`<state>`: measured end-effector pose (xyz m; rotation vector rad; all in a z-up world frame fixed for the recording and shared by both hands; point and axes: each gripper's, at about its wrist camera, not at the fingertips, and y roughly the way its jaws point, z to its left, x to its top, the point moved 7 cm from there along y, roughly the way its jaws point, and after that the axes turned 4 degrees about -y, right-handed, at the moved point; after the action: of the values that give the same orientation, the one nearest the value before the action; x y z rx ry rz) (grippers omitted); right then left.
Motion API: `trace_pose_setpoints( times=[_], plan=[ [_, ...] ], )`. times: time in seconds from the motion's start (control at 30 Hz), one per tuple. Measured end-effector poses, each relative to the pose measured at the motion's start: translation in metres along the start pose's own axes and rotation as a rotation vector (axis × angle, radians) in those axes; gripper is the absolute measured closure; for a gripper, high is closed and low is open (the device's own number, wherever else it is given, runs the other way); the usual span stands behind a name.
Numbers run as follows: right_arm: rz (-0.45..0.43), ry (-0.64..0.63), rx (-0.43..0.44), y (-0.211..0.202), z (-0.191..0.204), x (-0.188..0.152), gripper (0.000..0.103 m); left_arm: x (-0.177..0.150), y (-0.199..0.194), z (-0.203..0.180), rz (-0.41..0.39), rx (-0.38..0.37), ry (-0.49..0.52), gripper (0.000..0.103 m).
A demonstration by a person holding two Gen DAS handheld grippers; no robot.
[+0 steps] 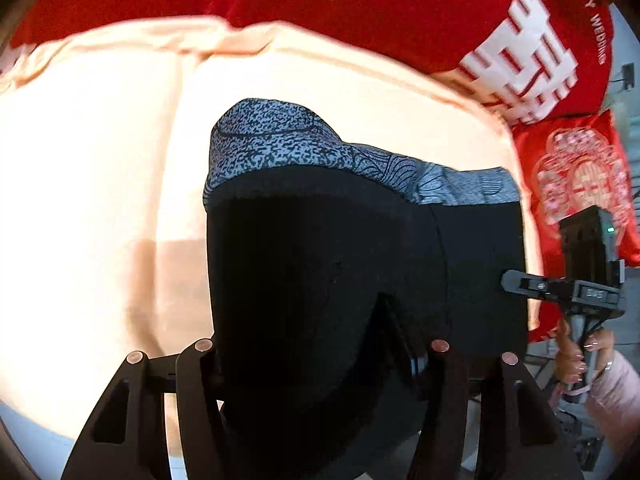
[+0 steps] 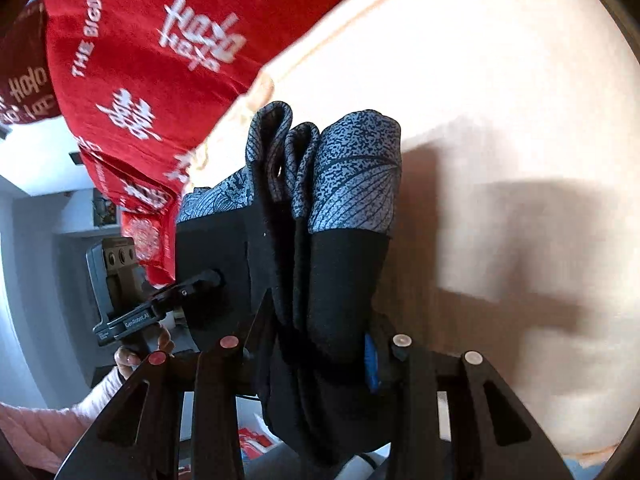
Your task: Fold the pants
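Note:
The pants [image 1: 320,256] are black with a grey patterned band along their far edge. They hang folded in several layers, lifted above a pale peach sheet [image 1: 100,200]. My left gripper [image 1: 320,356] is shut on the near edge of the pants. My right gripper [image 2: 320,360] is shut on the bunched layers [image 2: 332,280] of the other edge. In the left wrist view the right gripper [image 1: 516,282] pinches the pants' right side. In the right wrist view the left gripper [image 2: 208,280] pinches their left side.
The peach sheet [image 2: 500,100] covers the bed under the pants. A red quilt [image 1: 400,12] with white characters lies at the far side, with a red pillow [image 1: 580,176] beside it. A person's hand in a pink sleeve [image 1: 600,372] holds the other gripper.

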<state>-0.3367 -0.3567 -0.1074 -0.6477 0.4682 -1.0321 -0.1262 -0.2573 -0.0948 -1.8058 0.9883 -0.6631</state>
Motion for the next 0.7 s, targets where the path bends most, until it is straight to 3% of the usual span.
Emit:
trace_pose_setpoints(
  times=[0.03, 0.1, 0.17, 0.33, 0.53, 0.6, 0.7],
  plan=[
    [0.004, -0.010, -0.024, 0.008, -0.005, -0.001, 0.061, -0.004, 0.008, 0.008, 0.003, 0.001, -0.016, 0.042],
    [-0.017, -0.035, -0.055, 0.013, -0.017, -0.001, 0.050, -0.007, 0.018, 0.025, -0.022, -0.018, -0.063, 0.020],
    [-0.026, -0.011, -0.042, 0.013, -0.021, -0.003, 0.047, -0.006, 0.020, 0.035, -0.047, -0.002, -0.083, 0.009],
    [-0.050, 0.007, -0.116, 0.009, -0.015, -0.006, 0.043, -0.011, 0.017, 0.042, -0.037, 0.011, -0.106, 0.007],
    [-0.086, 0.015, -0.259, -0.014, 0.001, -0.014, 0.038, -0.026, -0.015, 0.045, -0.054, 0.197, 0.005, 0.007],
    [-0.103, 0.028, -0.319, -0.026, 0.006, -0.022, 0.027, -0.033, -0.028, 0.040, -0.065, 0.237, 0.037, 0.007],
    [-0.120, 0.027, -0.393, -0.039, 0.013, -0.037, 0.022, -0.046, -0.051, 0.032, -0.079, 0.271, 0.056, 0.007]
  ],
)
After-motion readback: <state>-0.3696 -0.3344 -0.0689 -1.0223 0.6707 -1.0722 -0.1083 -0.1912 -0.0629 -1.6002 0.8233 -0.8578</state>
